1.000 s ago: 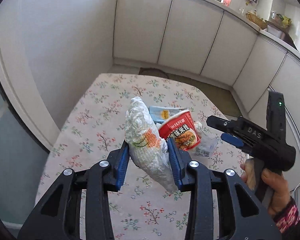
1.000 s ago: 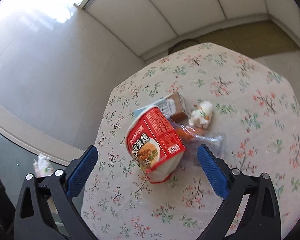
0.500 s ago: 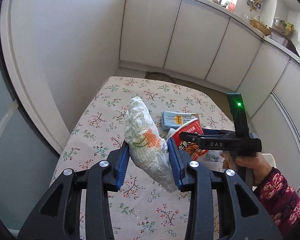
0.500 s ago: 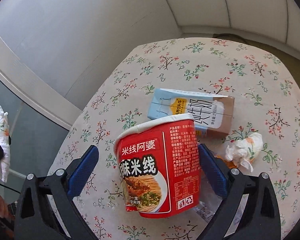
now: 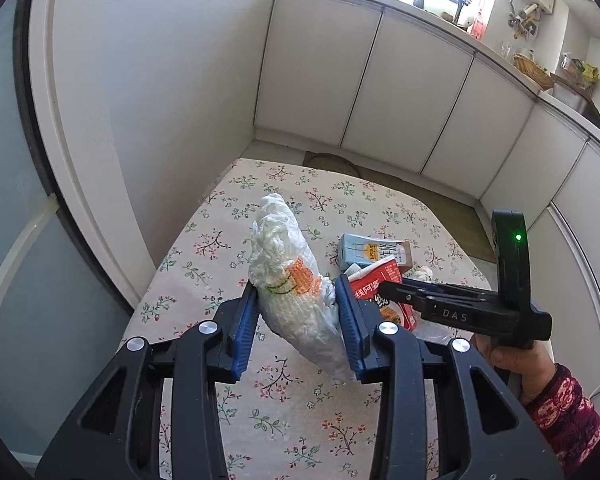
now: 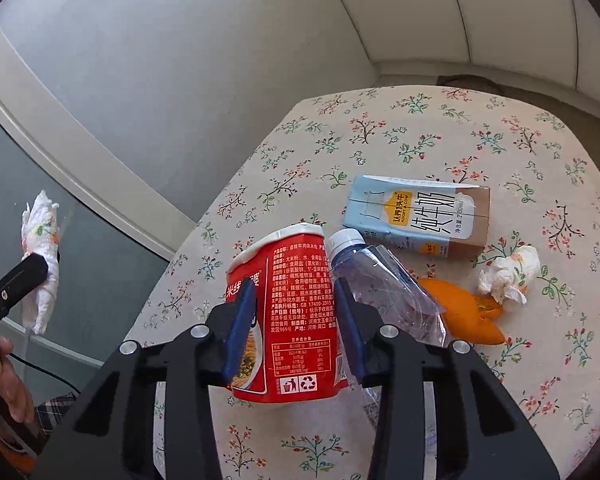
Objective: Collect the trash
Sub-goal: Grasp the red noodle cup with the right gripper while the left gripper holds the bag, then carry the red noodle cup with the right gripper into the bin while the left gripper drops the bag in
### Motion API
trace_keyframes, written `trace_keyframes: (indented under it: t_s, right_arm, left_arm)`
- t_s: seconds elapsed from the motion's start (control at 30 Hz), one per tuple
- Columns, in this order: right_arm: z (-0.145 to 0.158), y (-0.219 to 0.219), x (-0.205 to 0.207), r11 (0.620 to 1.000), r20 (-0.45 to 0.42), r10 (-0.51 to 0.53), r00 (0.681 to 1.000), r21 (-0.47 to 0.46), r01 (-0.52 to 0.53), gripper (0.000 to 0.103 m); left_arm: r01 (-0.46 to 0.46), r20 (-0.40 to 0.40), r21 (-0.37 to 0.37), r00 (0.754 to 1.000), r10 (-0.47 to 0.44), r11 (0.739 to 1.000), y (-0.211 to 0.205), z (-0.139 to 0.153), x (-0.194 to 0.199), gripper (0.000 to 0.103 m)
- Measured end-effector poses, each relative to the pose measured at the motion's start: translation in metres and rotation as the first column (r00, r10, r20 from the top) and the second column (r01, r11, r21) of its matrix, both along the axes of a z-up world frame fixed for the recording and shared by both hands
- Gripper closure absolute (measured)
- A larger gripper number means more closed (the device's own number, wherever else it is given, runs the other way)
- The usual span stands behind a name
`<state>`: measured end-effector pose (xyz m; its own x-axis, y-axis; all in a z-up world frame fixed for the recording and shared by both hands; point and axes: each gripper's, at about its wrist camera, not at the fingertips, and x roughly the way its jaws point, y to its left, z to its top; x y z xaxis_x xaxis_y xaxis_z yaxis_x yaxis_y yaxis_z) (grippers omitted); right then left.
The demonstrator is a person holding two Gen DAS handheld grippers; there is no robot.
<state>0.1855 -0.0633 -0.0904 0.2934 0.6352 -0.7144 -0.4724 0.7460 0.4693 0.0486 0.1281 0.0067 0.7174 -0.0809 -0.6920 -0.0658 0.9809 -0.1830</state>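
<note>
1. Left wrist view: the left gripper (image 5: 296,312) has its jaws partly closed on a crumpled white paper wad (image 5: 290,280) with orange and green print, clamped between the blue pads and held up above the worktop (image 5: 284,408).
2. To the right in that view, a hand (image 5: 508,360) in a patterned red sleeve holds the right gripper, its jaws at the red noodle cup (image 5: 384,292).
3. Right wrist view: the right gripper (image 6: 294,320) has just been closing its jaws; both blue pads now press on the sides of the red noodle cup, which is visibly squashed, its white rim pointing to the far side.
4. A crushed clear plastic bottle (image 6: 384,280) lies touching the cup's right side.
5. A blue and brown milk carton (image 6: 420,216) lies flat on the floral worktop, just beyond the bottle.
6. An orange peel (image 6: 464,312) lies right of the bottle, with a small crumpled tissue (image 6: 508,272) touching its far right end.
7. At the left edge of this view the left gripper shows with the paper wad, well apart from the other trash.
</note>
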Motion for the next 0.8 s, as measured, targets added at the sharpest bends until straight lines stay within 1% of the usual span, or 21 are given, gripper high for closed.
trace_keyframes:
  t_s: [0.03,0.1,0.13,0.2,0.23,0.3,0.33,0.37,0.4,0.43,0.47,0.5,0.53,0.57,0.63,0.7,0.8]
  right_arm:
    - [0.002,0.003,-0.005,1.000,0.005,0.017,1.000,-0.007,-0.017,0.063]
    - [0.005,0.009,-0.015,0.998,-0.006,0.065,0.998,0.014,-0.065,0.065]
    - [0.005,0.014,-0.020,0.995,-0.024,0.096,0.995,0.033,-0.096,0.065]
    - [0.000,0.026,-0.032,0.987,-0.056,0.156,0.986,0.039,-0.154,0.065]
    - [-0.003,0.032,-0.038,0.981,-0.067,0.191,0.979,0.047,-0.188,0.062]
    - [-0.008,0.041,-0.045,0.974,-0.095,0.220,0.971,0.069,-0.214,0.059]
    - [-0.012,0.045,-0.047,0.972,-0.115,0.230,0.966,0.086,-0.221,0.045]
    - [-0.017,0.049,-0.048,0.971,-0.131,0.231,0.964,0.098,-0.220,0.036]
    - [-0.022,0.054,-0.049,0.972,-0.137,0.228,0.964,0.096,-0.216,0.036]
    - [-0.028,0.058,-0.049,0.975,-0.144,0.218,0.965,0.081,-0.208,0.036]
    - [-0.034,0.062,-0.049,0.978,-0.147,0.205,0.968,0.070,-0.197,0.042]
    - [-0.037,0.064,-0.048,0.979,-0.150,0.198,0.969,0.068,-0.190,0.051]
    - [-0.040,0.066,-0.047,0.980,-0.158,0.192,0.968,0.083,-0.181,0.056]
    - [-0.040,0.066,-0.046,0.981,-0.157,0.182,0.971,0.093,-0.169,0.058]
    - [-0.035,0.066,-0.047,0.985,-0.123,0.167,0.978,0.070,-0.159,0.064]
    - [-0.031,0.065,-0.048,0.990,-0.108,0.140,0.984,0.050,-0.135,0.064]
    - [-0.025,0.058,-0.047,0.993,-0.092,0.109,0.990,0.051,-0.105,0.064]
  left_arm:
    - [-0.002,0.001,-0.002,1.000,0.002,1.000,0.001,0.001,0.000,0.067]
    - [-0.005,0.002,-0.012,1.000,0.005,1.000,0.002,0.001,0.000,0.067]
    - [-0.007,0.004,-0.015,1.000,0.007,1.000,0.003,0.001,0.000,0.067]
    - [-0.010,0.010,-0.023,1.000,0.010,1.000,0.005,0.003,-0.001,0.067]
    - [-0.012,0.015,-0.027,1.000,0.013,1.000,0.006,0.005,-0.002,0.067]
    - [-0.020,0.026,-0.034,0.999,0.021,0.999,0.010,0.009,-0.004,0.067]
    - [-0.024,0.032,-0.035,0.999,0.026,0.999,0.013,0.010,-0.006,0.067]
    - [-0.028,0.036,-0.034,0.999,0.030,0.999,0.015,0.011,-0.006,0.067]
    - [-0.035,0.040,-0.033,0.999,0.036,0.999,0.018,0.013,-0.007,0.067]
    - [-0.039,0.041,-0.034,0.998,0.040,0.999,0.020,0.013,-0.007,0.067]
    - [-0.043,0.039,-0.036,0.998,0.044,0.998,0.022,0.013,-0.008,0.067]
    - [-0.048,0.035,-0.039,0.998,0.049,0.998,0.024,0.013,-0.007,0.067]
    - [-0.051,0.032,-0.043,0.998,0.052,0.998,0.026,0.013,-0.007,0.067]
    - [-0.054,0.030,-0.048,0.998,0.056,0.997,0.027,0.012,-0.006,0.067]
    - [-0.055,0.031,-0.052,0.998,0.057,0.997,0.028,0.013,-0.006,0.067]
    - [-0.052,0.033,-0.050,0.998,0.054,0.997,0.027,0.014,-0.006,0.067]
    - [-0.047,0.036,-0.047,0.998,0.049,0.998,0.024,0.014,-0.006,0.067]
